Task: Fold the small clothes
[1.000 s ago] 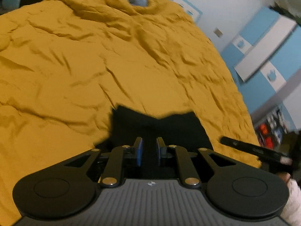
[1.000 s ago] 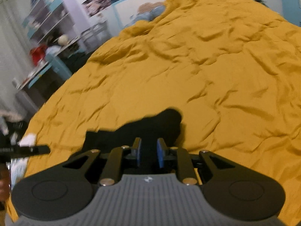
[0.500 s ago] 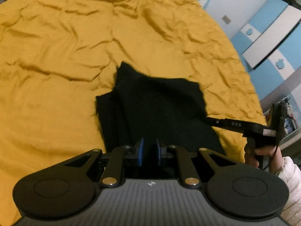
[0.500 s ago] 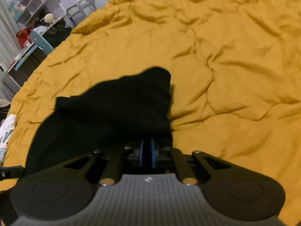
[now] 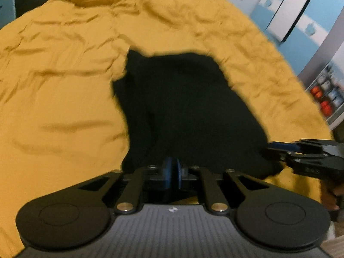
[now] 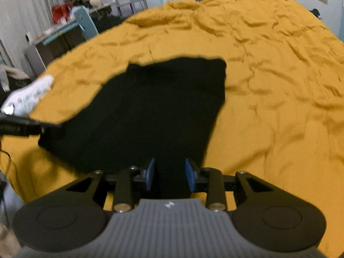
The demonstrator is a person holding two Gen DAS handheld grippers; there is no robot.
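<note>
On the yellow bedspread (image 5: 64, 99), black garment (image 5: 189, 107) laid flat; left gripper (image 5: 172, 173) clenched on its near edge, right gripper (image 6: 169, 173) opening, releasing. Best smoothed before folding.

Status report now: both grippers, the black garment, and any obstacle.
Left gripper shut on black garment. Right gripper opening, cloth between its pads. Garment flat on yellow bedspread. No obstacle seen.

We had one fisheye on each gripper, both tilted down and set close over the bed (image 5: 64, 99). The left one faced the cloth (image 5: 189, 107) and wardrobe side; the right one faced the shelves. Both shared the cloth (image 6: 154, 111), and each caught the other gripper at its edge.
</note>
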